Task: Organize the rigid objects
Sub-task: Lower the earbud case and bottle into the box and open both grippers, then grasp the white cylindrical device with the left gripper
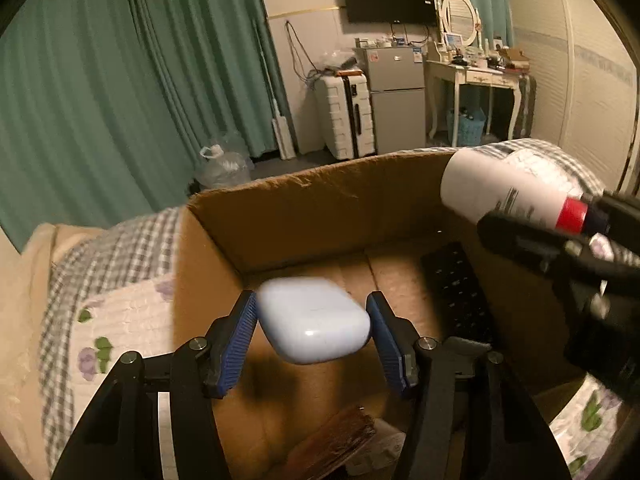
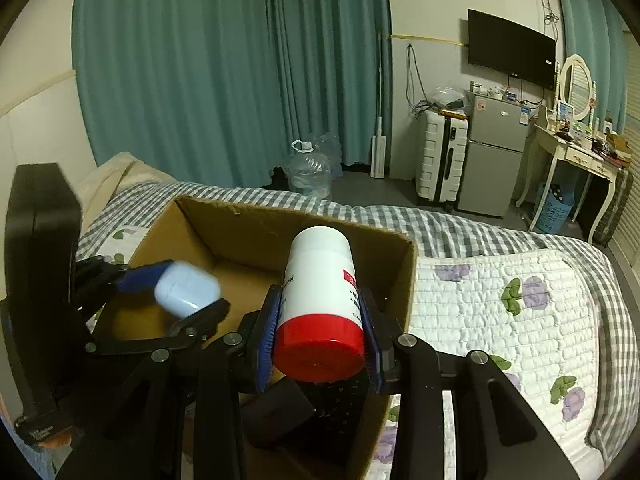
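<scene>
- The left hand-held gripper (image 1: 312, 334) is clamped on a pale blue case (image 1: 312, 322), its blue pads pressing both sides, and holds it in the air above the open cardboard box (image 1: 304, 204).
- The right hand-held gripper (image 2: 320, 338) grasps a white bottle (image 2: 318, 280) with a red cap (image 2: 318, 354); the cap end faces the camera, and the bottle sits over the box's right part.
- The box rests on the bed (image 2: 500, 300), on a floral quilt with a checked border.
- Inside the box lies a dark keyboard (image 1: 456, 292) along the right wall, and a brown flat thing (image 1: 340, 440) at the near end; what it is I cannot tell.
- The step in hand seems to be placing: both items are carried over the box, neither yet released.
- Next, each item needs lowering to the bare floor of the box, the case towards the left-middle and the bottle clear of the keyboard, before the jaws let go.
- The bottle is round and may roll once it is laid down.
</scene>
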The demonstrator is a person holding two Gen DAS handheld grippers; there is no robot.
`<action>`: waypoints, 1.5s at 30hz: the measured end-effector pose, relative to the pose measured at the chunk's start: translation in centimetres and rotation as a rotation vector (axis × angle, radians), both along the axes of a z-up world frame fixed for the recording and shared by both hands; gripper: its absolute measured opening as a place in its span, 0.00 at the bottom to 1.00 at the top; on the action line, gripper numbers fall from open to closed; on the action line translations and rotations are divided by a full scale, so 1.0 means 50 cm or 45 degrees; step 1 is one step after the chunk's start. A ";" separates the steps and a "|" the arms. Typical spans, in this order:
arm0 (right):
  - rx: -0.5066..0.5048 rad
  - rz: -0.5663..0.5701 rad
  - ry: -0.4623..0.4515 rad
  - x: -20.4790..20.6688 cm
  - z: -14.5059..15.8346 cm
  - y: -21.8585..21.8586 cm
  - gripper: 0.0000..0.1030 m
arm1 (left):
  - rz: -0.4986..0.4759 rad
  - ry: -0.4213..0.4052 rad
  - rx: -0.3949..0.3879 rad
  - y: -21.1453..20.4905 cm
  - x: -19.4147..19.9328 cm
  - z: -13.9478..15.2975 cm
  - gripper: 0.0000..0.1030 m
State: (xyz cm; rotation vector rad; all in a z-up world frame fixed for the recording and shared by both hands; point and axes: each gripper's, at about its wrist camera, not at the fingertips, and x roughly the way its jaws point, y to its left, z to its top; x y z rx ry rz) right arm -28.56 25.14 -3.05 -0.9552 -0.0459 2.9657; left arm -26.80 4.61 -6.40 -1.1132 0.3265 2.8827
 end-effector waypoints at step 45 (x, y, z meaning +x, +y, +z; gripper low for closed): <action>0.398 0.197 -0.314 0.335 0.111 -0.079 0.85 | 0.179 0.083 0.191 -0.048 0.356 0.206 0.63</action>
